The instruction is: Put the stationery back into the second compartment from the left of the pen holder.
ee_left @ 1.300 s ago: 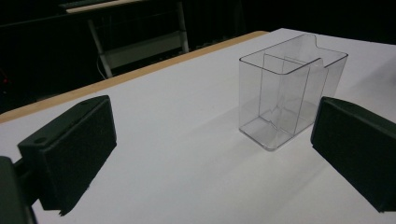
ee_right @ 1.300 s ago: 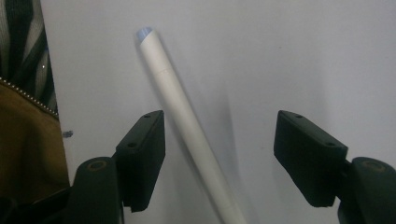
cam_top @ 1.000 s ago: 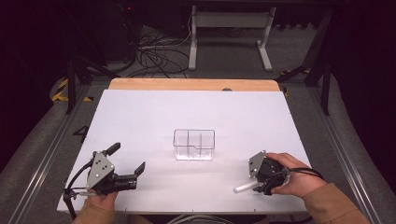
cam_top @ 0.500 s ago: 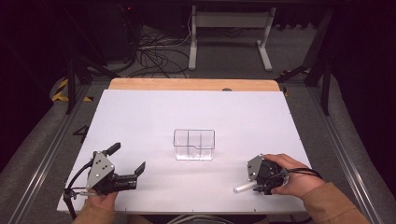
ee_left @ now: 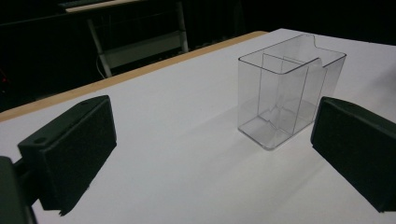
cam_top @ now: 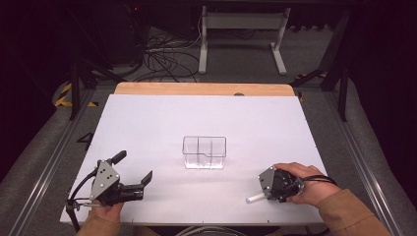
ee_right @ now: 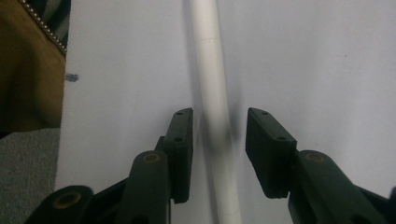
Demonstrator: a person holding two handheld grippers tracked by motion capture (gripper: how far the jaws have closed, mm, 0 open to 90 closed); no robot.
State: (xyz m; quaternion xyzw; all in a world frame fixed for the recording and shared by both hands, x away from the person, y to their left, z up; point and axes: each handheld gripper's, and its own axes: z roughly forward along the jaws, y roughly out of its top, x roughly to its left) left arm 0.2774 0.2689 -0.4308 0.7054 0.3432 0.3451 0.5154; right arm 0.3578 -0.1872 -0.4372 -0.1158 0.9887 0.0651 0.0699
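Observation:
A white pen (cam_top: 253, 199) lies on the white table (cam_top: 255, 123) near its front right. My right gripper (cam_top: 268, 195) points down over it. In the right gripper view the pen (ee_right: 211, 79) runs between the jaws of the right gripper (ee_right: 219, 119), which have just been closing. A narrow gap still shows on each side, so they stand open. A clear divided container (cam_top: 204, 152) stands upright mid-table. My left gripper (cam_top: 134, 166) rests at the front left, open and empty. It faces the container (ee_left: 287, 93), which shows between and beyond the jaws of the left gripper (ee_left: 210, 144).
A wooden strip (cam_top: 201, 89) runs along the table's far edge. Beyond it, cables (cam_top: 162, 46) and a metal stand (cam_top: 241, 29) are on the dark floor. A brown sleeve (ee_right: 28, 70) is close to the right gripper's left side. Metal rails (cam_top: 359, 162) flank the table.

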